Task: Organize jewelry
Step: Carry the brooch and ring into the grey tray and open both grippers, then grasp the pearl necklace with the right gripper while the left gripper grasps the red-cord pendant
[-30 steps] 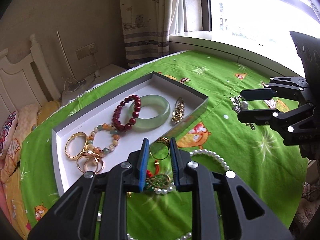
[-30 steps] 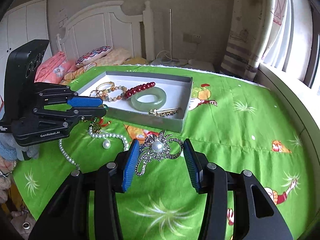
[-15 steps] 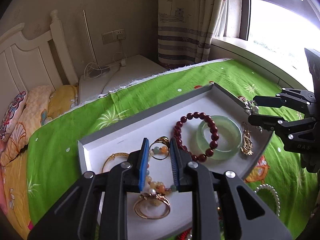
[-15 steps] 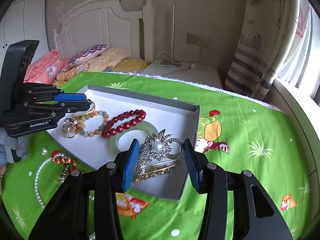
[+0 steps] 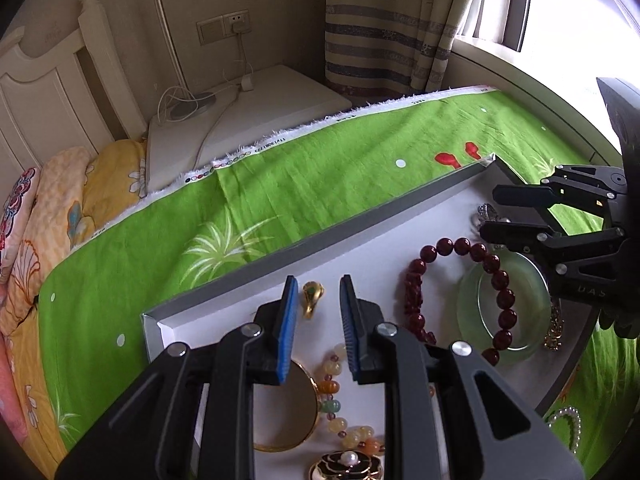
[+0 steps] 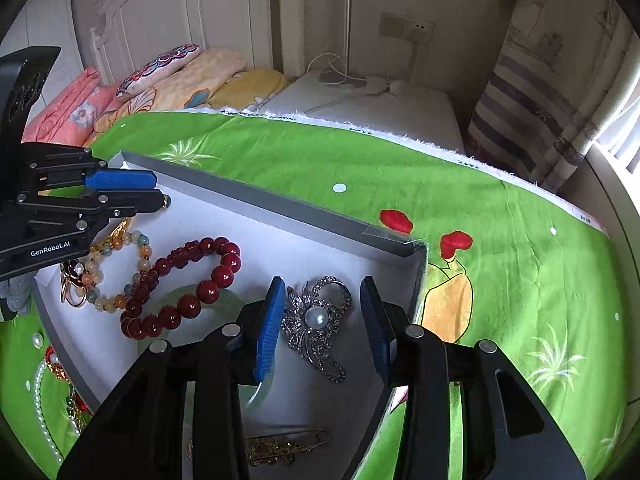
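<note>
Jaws of the left gripper [image 5: 319, 304], marked "GenRobot.AI", have just opened around a gold ring [image 5: 312, 295]; right gripper [image 6: 322, 316] jaws, closing, flank a pearl brooch [image 6: 317, 319] inside the grey tray [image 6: 280, 202].

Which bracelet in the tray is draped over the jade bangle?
The dark red bead bracelet: its round beads lie across the pale green jade bangle. The pastel mixed-bead bracelet and the gold bangle lie clear of it.
</note>
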Demonstrator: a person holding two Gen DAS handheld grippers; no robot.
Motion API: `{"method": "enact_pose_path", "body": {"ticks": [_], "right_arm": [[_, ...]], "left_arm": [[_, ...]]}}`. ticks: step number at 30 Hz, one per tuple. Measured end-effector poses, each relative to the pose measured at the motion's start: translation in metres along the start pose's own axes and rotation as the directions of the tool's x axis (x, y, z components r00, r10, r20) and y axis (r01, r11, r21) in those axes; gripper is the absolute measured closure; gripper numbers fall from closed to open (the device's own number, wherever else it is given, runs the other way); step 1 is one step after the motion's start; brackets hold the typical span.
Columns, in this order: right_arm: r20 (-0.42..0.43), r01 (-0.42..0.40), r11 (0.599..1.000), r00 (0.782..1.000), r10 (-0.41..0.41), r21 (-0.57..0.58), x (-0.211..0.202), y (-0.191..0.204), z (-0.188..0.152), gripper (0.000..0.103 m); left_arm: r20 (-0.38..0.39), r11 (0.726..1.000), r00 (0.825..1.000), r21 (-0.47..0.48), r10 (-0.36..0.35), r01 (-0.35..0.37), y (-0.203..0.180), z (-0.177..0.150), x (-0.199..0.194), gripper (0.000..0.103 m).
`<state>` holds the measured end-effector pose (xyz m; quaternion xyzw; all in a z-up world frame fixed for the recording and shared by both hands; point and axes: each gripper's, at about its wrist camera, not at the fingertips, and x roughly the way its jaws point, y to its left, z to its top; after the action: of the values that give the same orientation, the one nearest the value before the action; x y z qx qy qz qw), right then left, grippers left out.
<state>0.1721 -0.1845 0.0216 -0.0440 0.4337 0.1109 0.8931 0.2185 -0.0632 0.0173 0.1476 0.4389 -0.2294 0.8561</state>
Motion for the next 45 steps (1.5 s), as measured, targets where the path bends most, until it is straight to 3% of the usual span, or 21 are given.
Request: {"method": "enact_pose_path", "body": {"ticks": [1, 2, 4, 5, 8, 10, 12, 14, 16, 18, 22, 28, 33, 36, 39, 45], "right_arm": [[0.007, -0.026, 0.999, 1.0, 0.026, 0.024, -0.004, -0.002, -0.002, 0.061], [0.021, -0.052, 0.997, 0.998, 0.051, 0.049, -0.009, -0.004, -0.004, 0.058], [0.065, -0.073, 0.993, 0.996, 0.068, 0.088, -0.025, -0.007, -0.011, 0.046], [0.095, -0.082, 0.991, 0.993, 0.072, 0.103, -0.036, -0.008, -0.015, 0.036], [0.173, -0.132, 0.984, 0.979, 0.11, 0.117, -0.073, -0.007, -0.034, 0.036], [0.232, -0.149, 0.981, 0.966, 0.117, 0.124, -0.099, -0.004, -0.05, 0.033], [0.294, -0.161, 0.979, 0.948, 0.118, 0.127, -0.124, 0.002, -0.07, 0.024], [0.35, -0.149, 0.981, 0.932, 0.098, 0.124, -0.145, 0.013, -0.09, 0.018], [0.394, -0.147, 0.982, 0.915, 0.089, 0.119, -0.159, 0.022, -0.106, 0.016], [0.392, -0.131, 0.983, 0.917, 0.072, 0.125, -0.162, 0.032, -0.118, 0.016], [0.334, -0.118, 0.983, 0.94, 0.066, 0.139, -0.149, 0.047, -0.133, 0.016], [0.279, -0.141, 0.984, 0.954, 0.106, 0.108, -0.139, 0.072, -0.147, 0.016], [0.243, -0.143, 0.987, 0.962, 0.123, 0.068, -0.133, 0.091, -0.145, 0.016], [0.196, -0.146, 0.989, 0.97, 0.143, 0.001, -0.129, 0.106, -0.146, 0.016], [0.114, -0.165, 0.979, 0.977, 0.179, -0.123, -0.127, 0.13, -0.156, 0.016], [0.077, -0.175, 0.948, 0.976, 0.202, -0.266, -0.131, 0.16, -0.169, 0.017]], "left_arm": [[0.004, 1.0, 1.0, -0.005, 0.006, -0.006, 0.001, 0.0, -0.001, 0.067], [0.017, 1.0, 1.0, -0.012, 0.014, -0.014, 0.001, -0.001, -0.003, 0.049], [0.058, 0.999, 0.997, -0.034, 0.043, -0.041, 0.005, -0.002, -0.013, 0.031], [0.083, 0.998, 0.995, -0.05, 0.051, -0.047, 0.007, -0.004, -0.02, 0.031], [0.172, 0.991, 0.982, -0.128, 0.071, -0.049, 0.018, -0.014, -0.051, 0.025], [0.244, 0.973, 0.958, -0.208, 0.149, -0.098, 0.024, -0.029, -0.077, 0.015], [0.288, 0.94, 0.927, -0.309, 0.239, -0.146, 0.03, -0.048, -0.105, 0.002], [0.314, 0.911, 0.904, -0.382, 0.288, -0.158, 0.03, -0.072, -0.128, 0.002], [0.308, 0.896, 0.9, -0.412, 0.309, -0.166, 0.023, -0.094, -0.144, 0.002], [0.304, 0.894, 0.901, -0.417, 0.309, -0.166, 0.012, -0.114, -0.154, 0.002], [0.308, 0.897, 0.912, -0.423, 0.272, -0.125, -0.007, -0.15, -0.167, 0.002], [0.282, 0.861, 0.945, -0.508, 0.168, -0.002, -0.017, -0.202, -0.167, 0.002], [0.251, 0.869, 0.962, -0.493, 0.105, 0.034, -0.024, -0.219, -0.151, 0.003], [0.273, 0.86, 0.959, -0.506, 0.08, 0.072, -0.021, -0.221, -0.151, 0.003], [0.261, 0.833, 0.964, -0.543, 0.051, 0.103, -0.012, -0.224, -0.144, 0.002], [0.27, 0.786, 0.962, -0.602, 0.038, 0.138, 0.001, -0.23, -0.143, 0.003]]}}
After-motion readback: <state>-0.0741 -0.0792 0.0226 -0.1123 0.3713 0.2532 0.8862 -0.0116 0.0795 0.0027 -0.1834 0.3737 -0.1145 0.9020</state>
